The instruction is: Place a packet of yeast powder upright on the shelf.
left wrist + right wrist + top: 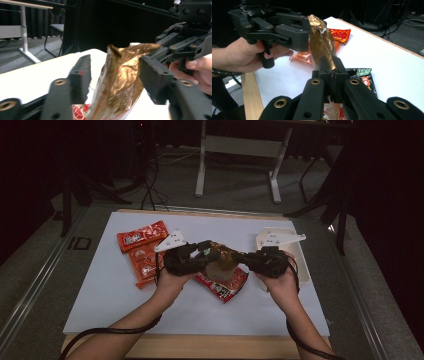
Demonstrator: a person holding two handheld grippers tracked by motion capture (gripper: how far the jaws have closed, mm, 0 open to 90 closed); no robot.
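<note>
Currently we hold one crinkled gold-brown foil snack wrapper (pixel 223 261) lifted between two black two-jaw grippers, above a red printed snack packet (pixel 223 286) lying flat on the white table top (pixel 107 285). The right gripper (pixel 331 65) is clamped shut on one edge of the wrapper, foil pinched flat between its pads. The left gripper (pixel 113 75) stands half open: the wrapper hangs in the gap between its jaws, the right-hand pad just beside the foil and the left-hand pad clearly apart from it. We judge the step to be a handover or re-grip, so the right grip should stay firm while the left jaws are centred on a fresh, flatter part of the foil before closing; a pinch on a loose corner would likely slip or tear. Material: thin metallised film, glossy, heavily creased, limp, torn open at the top. Beyond the left gripper's fingers lie two further orange-red glossy packets (pixel 142 236), flat and rectangular. Past the right gripper's fingers sits a cream-white plastic tray (pixel 299 255), rigid and smooth.
</note>
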